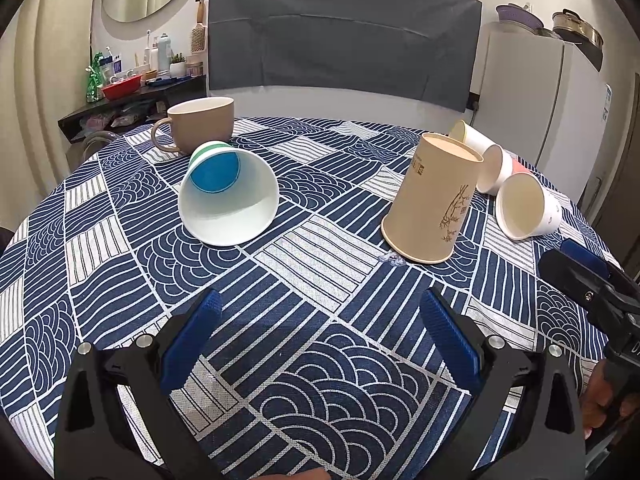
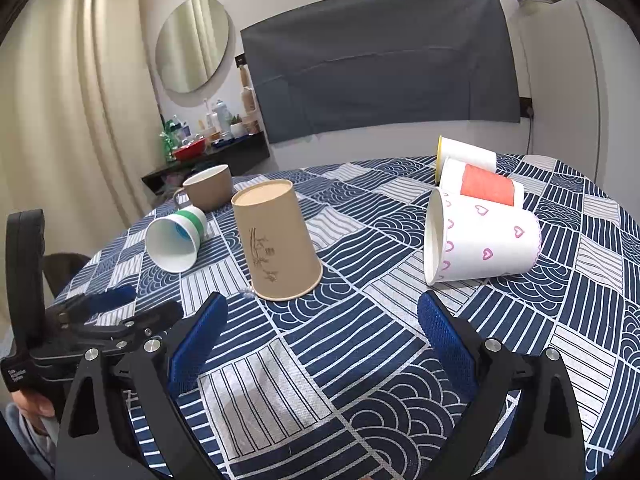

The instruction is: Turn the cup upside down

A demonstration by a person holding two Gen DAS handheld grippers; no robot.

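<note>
A tan paper cup [image 1: 434,200] [image 2: 276,240] stands upside down on the patterned tablecloth [image 1: 304,360] [image 2: 360,340]. A white cup with green stripes and a blue bottom [image 1: 226,196] [image 2: 176,240] lies on its side, mouth toward me. A heart-print cup [image 2: 484,238] [image 1: 526,206], a red-banded cup [image 2: 482,186] and a yellow-rimmed cup [image 2: 466,154] lie on their sides at the right. My left gripper [image 1: 320,308] is open and empty, short of the cups. My right gripper [image 2: 322,310] is open and empty in front of the tan cup.
A brown ceramic mug [image 1: 200,124] [image 2: 208,188] stands upright at the far left of the table. A dark covered screen [image 1: 344,32] hangs behind. A shelf with bottles [image 1: 132,80] is at the back left. A white fridge [image 1: 560,92] stands at the right.
</note>
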